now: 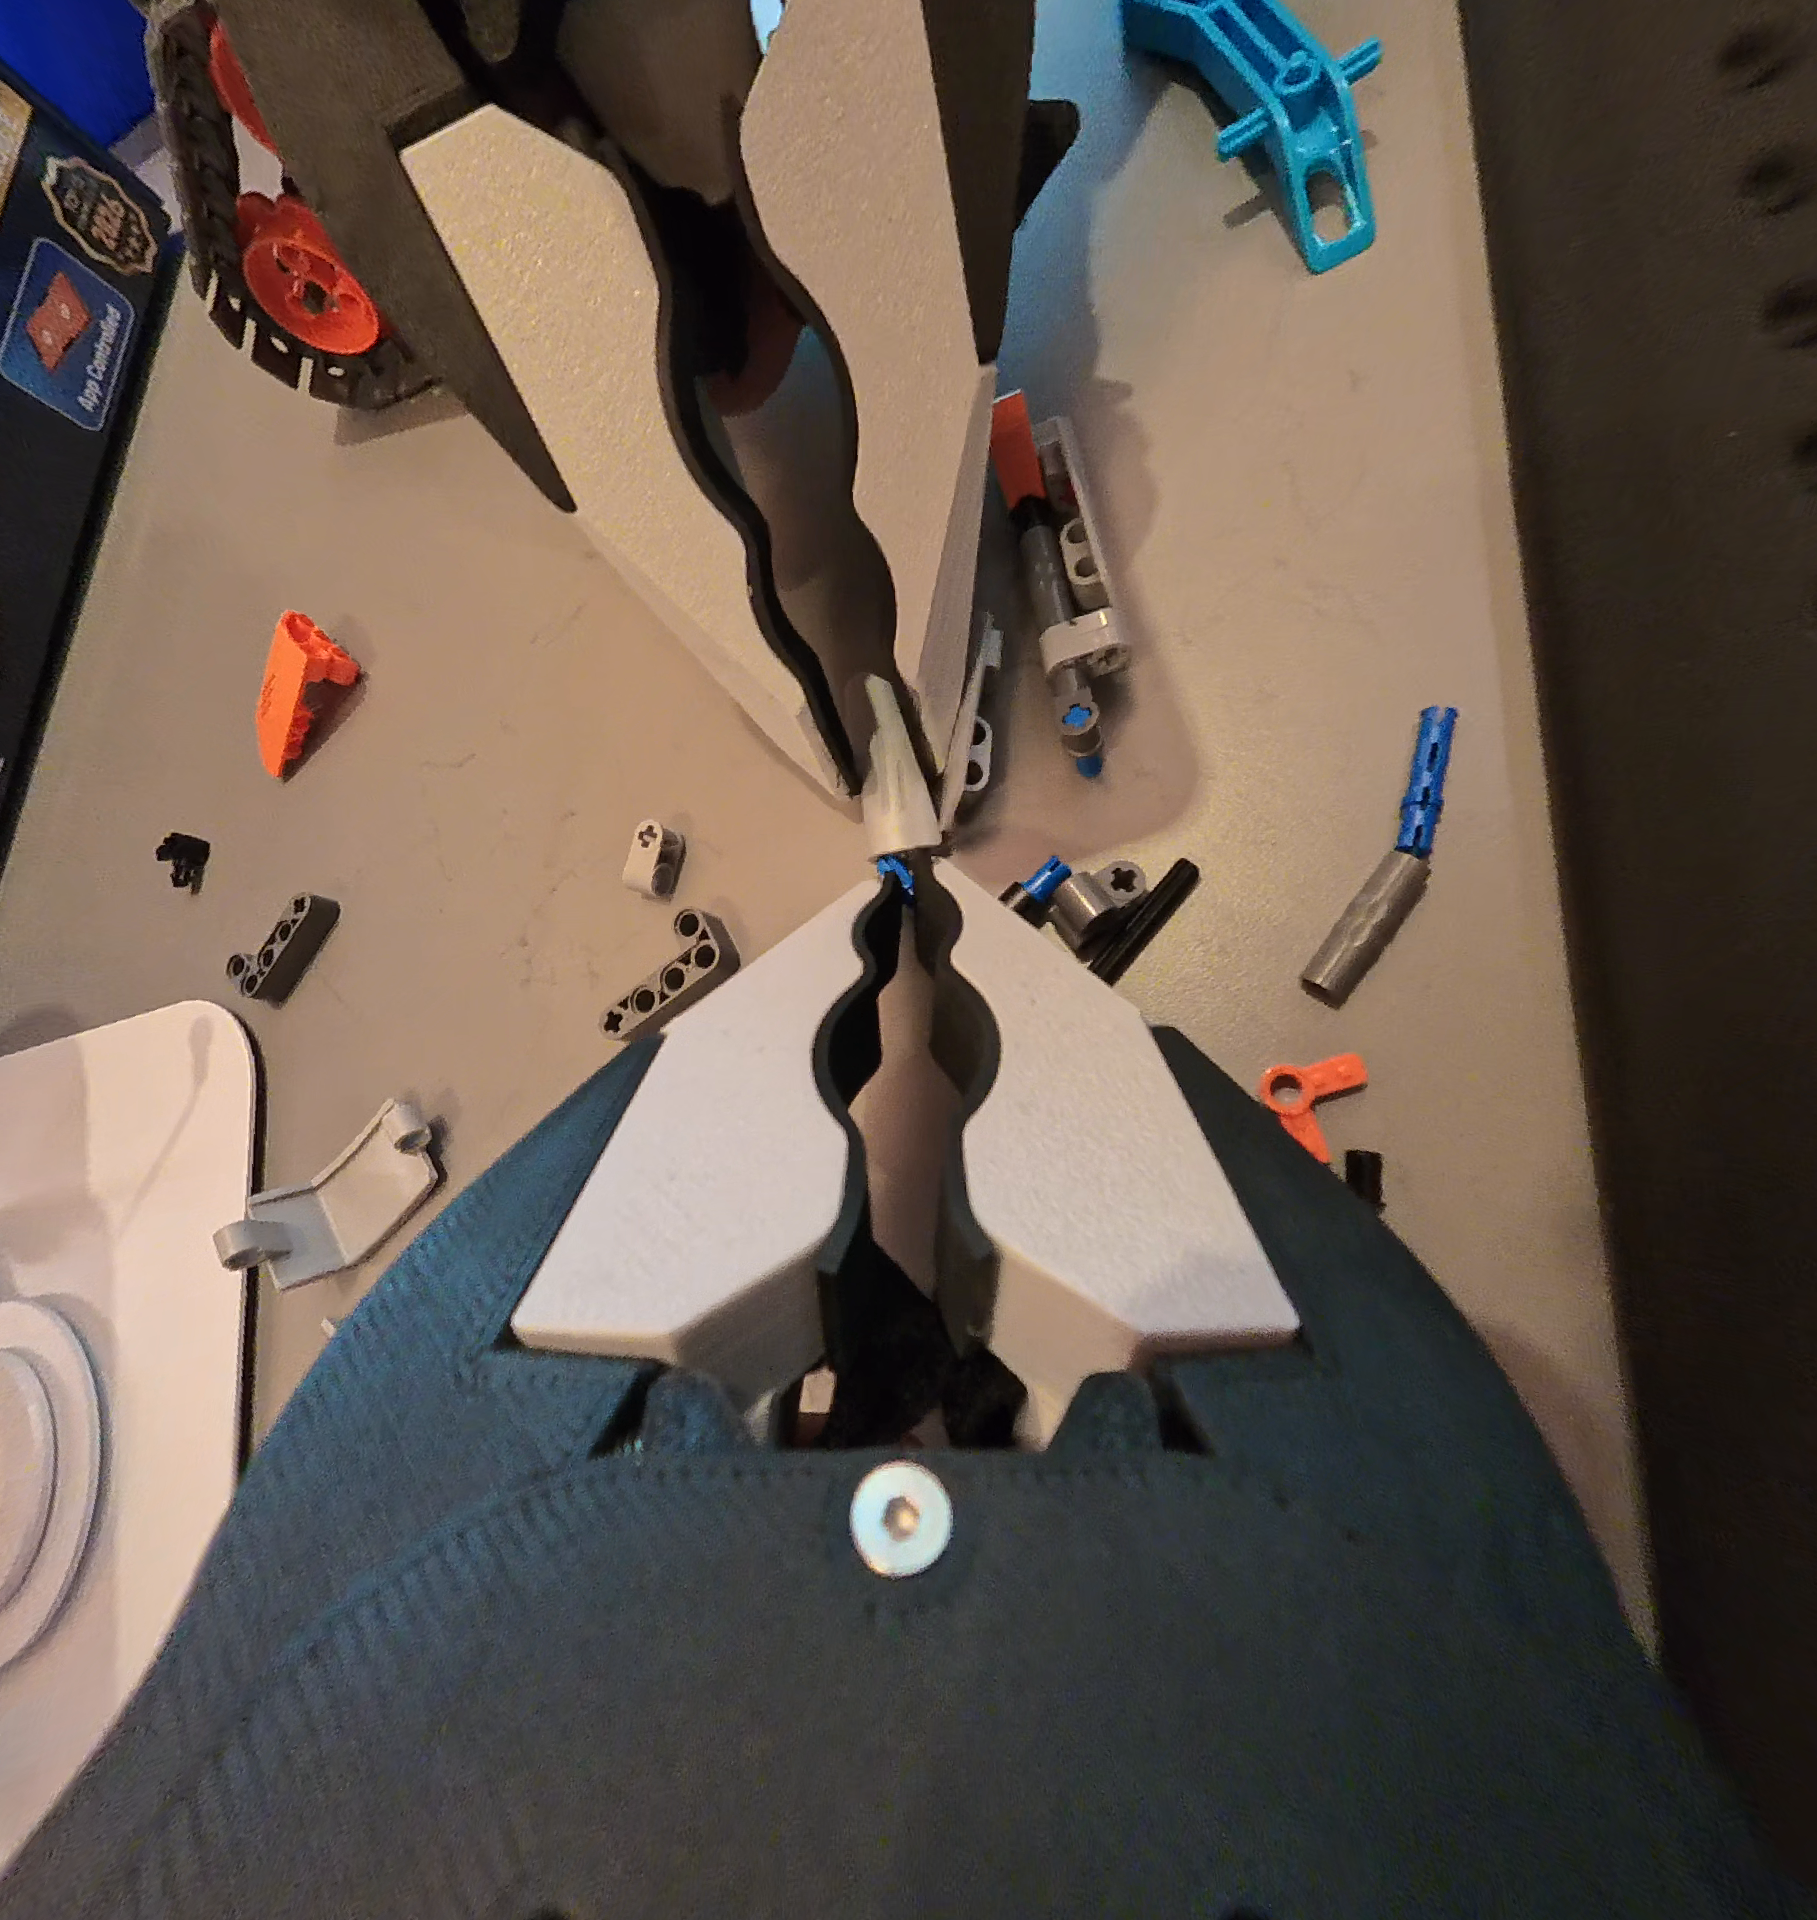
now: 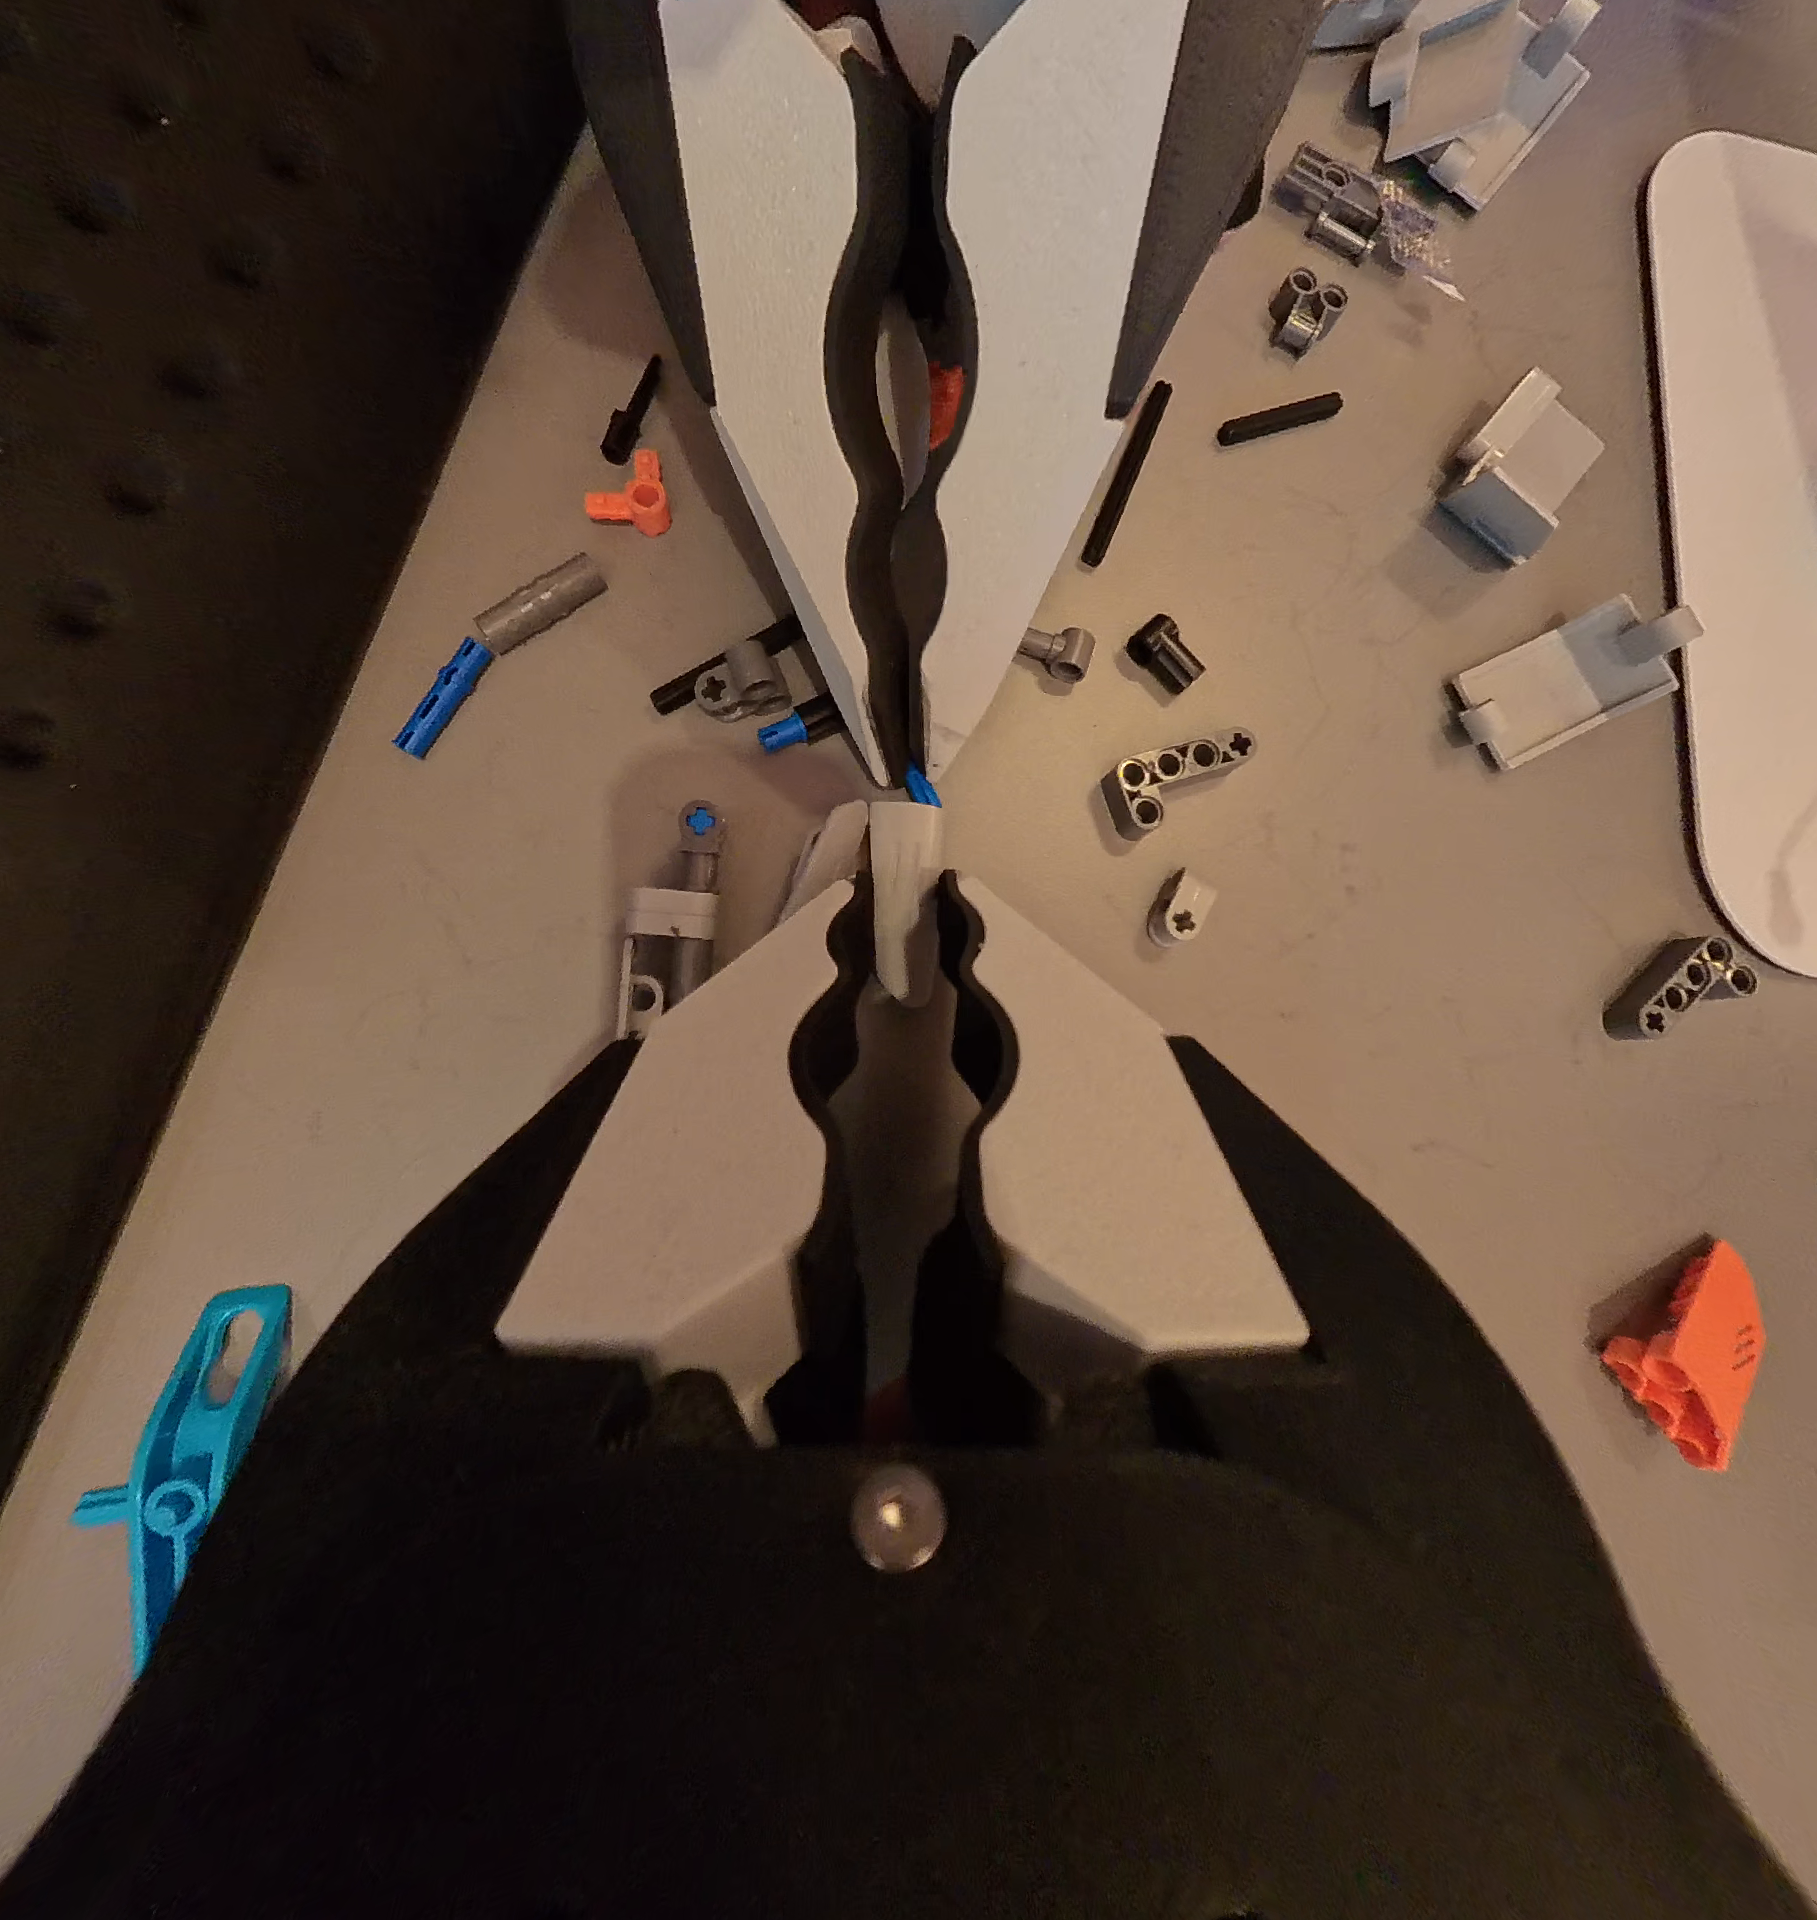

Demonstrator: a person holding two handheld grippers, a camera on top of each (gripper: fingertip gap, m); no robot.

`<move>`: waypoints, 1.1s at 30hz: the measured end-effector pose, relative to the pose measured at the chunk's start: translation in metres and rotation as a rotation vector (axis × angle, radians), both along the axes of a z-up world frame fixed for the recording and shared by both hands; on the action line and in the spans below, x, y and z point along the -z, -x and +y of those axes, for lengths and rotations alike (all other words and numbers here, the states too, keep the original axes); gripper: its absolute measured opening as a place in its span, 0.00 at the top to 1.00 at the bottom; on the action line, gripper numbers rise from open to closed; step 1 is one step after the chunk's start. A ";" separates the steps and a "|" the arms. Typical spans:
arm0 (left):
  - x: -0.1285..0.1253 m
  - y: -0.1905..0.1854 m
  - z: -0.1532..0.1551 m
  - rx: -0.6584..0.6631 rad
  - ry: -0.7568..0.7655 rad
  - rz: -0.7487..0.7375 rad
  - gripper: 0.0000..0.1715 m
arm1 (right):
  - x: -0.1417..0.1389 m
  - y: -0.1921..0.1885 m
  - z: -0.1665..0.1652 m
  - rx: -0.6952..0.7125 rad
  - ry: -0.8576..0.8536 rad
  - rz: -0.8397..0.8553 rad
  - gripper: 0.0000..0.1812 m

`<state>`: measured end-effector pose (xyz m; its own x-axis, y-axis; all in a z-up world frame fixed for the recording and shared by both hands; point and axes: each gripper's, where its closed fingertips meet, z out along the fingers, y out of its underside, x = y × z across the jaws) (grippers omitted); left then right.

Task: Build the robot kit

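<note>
Left gripper [image 1: 899, 883] nearest, jaws clamped on small blue plastic pin [image 1: 896, 871]; right gripper [image 2: 899, 904] clamped on pale grey plastic connector [image 2: 902, 883]. Tips meet above beige table [image 1: 447, 582], pin touching connector end.

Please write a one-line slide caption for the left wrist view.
Left gripper holds a blue pin against the white piece in the right gripper.

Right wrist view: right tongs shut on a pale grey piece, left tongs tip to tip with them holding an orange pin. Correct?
Not quite: the pin in the left tongs is blue, not orange, as the left wrist view shows. The right tongs are shut on the pale grey piece, tip to tip.
</note>
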<state>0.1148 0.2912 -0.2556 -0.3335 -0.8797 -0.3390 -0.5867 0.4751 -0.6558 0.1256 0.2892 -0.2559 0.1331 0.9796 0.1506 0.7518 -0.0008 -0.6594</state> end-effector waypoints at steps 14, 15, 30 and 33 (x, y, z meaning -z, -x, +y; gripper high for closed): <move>-0.002 0.003 -0.005 0.068 0.038 0.000 1.00 | 0.000 0.003 -0.006 -0.111 0.018 -0.012 0.95; -0.002 0.004 -0.004 0.054 0.039 0.006 1.00 | 0.000 0.003 -0.005 -0.110 0.016 -0.011 0.95; 0.002 0.004 -0.003 -0.148 0.161 0.120 0.96 | 0.000 0.003 -0.004 -0.061 0.006 -0.032 0.95; 0.002 0.003 0.000 -0.152 0.197 0.125 0.93 | 0.000 0.002 -0.002 -0.048 -0.003 -0.040 0.95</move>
<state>0.1122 0.2909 -0.2578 -0.2212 -0.9677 -0.1208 -0.7239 0.2459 -0.6446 0.1236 0.2868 -0.2561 0.0802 0.9842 0.1575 0.7767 0.0373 -0.6287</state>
